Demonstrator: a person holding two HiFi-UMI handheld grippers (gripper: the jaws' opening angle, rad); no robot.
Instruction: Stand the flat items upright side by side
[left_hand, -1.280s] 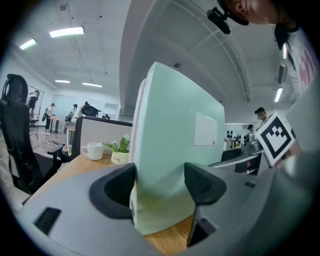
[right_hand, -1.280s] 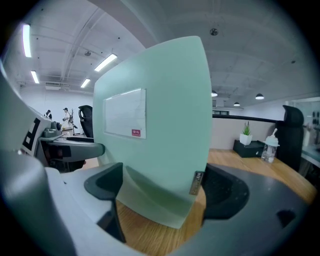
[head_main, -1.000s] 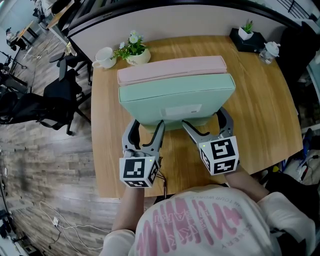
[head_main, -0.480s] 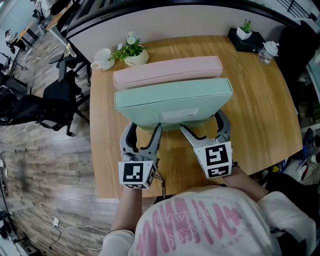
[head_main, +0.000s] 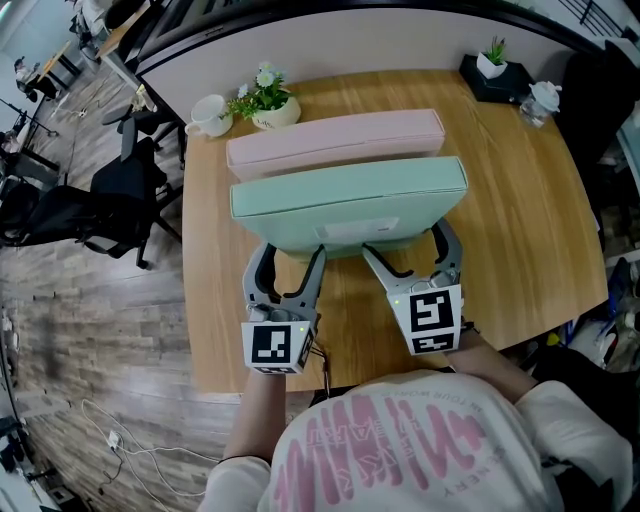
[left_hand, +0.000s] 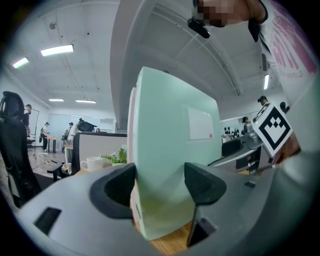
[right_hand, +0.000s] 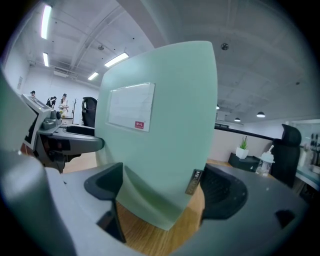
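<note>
We wear a white short-sleeved shirt (head_main: 400, 455) with big pink letters on it. Its white sleeves (head_main: 236, 487) are loose and short. Our two tools look alike. The left gripper (head_main: 291, 262) and the right gripper (head_main: 405, 248) are both smooth grey plastic, each with two curved arms like crab claws. Inside the claws sit black rubbery pads (left_hand: 120, 187). On each tool rides a white cube (head_main: 278, 346) with black square patterns on its sides. A small green light (head_main: 397, 297) glows by the right cube. A thin dark cable (head_main: 322, 362) hangs by the left cube.
</note>
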